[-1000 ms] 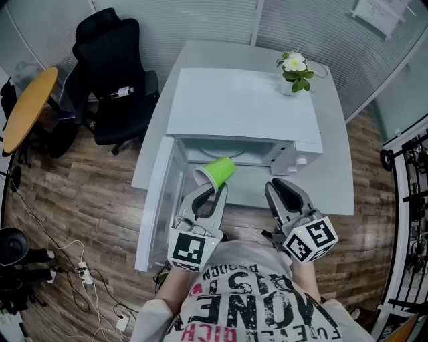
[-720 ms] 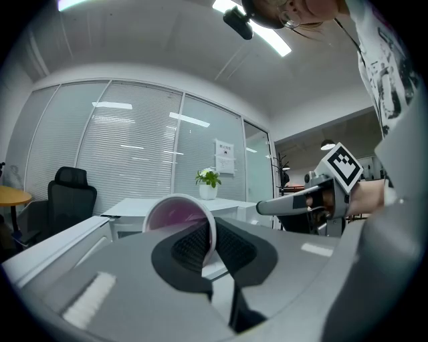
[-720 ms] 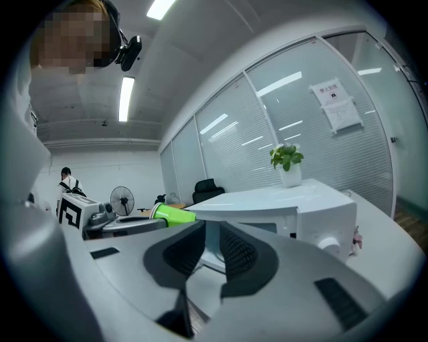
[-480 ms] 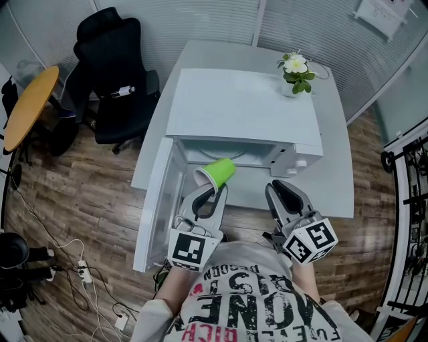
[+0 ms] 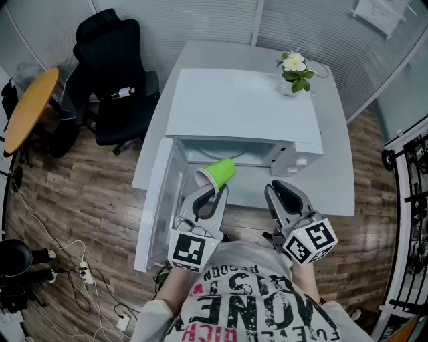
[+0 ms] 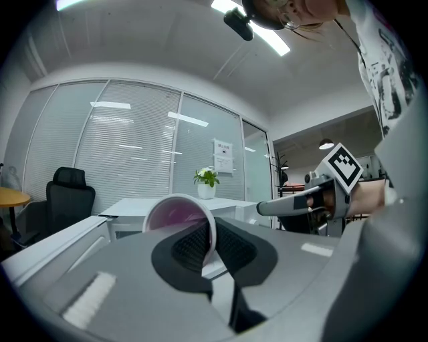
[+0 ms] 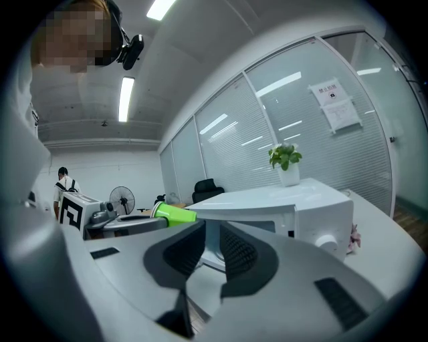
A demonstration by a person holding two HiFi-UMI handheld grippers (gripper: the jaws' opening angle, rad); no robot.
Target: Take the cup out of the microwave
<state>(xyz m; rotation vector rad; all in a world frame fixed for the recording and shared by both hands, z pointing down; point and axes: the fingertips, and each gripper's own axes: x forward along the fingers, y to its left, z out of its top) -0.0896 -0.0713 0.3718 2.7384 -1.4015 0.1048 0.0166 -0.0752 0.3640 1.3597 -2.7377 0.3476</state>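
Left hand-held gripper [image 5: 211, 194] is clamped on the rim of the green cup [image 5: 219, 171], hanging mid-frame just outside the open microwave [image 5: 241, 113], base pointing upper right; right hand-held gripper [image 5: 280, 194] sits narrow and empty.

On the shirt [image 5: 262, 306] I make out big upside-down letters, "ONE". The wall notice [image 5: 378, 12] is too small to read.

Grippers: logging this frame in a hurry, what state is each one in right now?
Left gripper: jaws shut on the rim of the green cup.
Right gripper: jaws slightly open, nothing between them.
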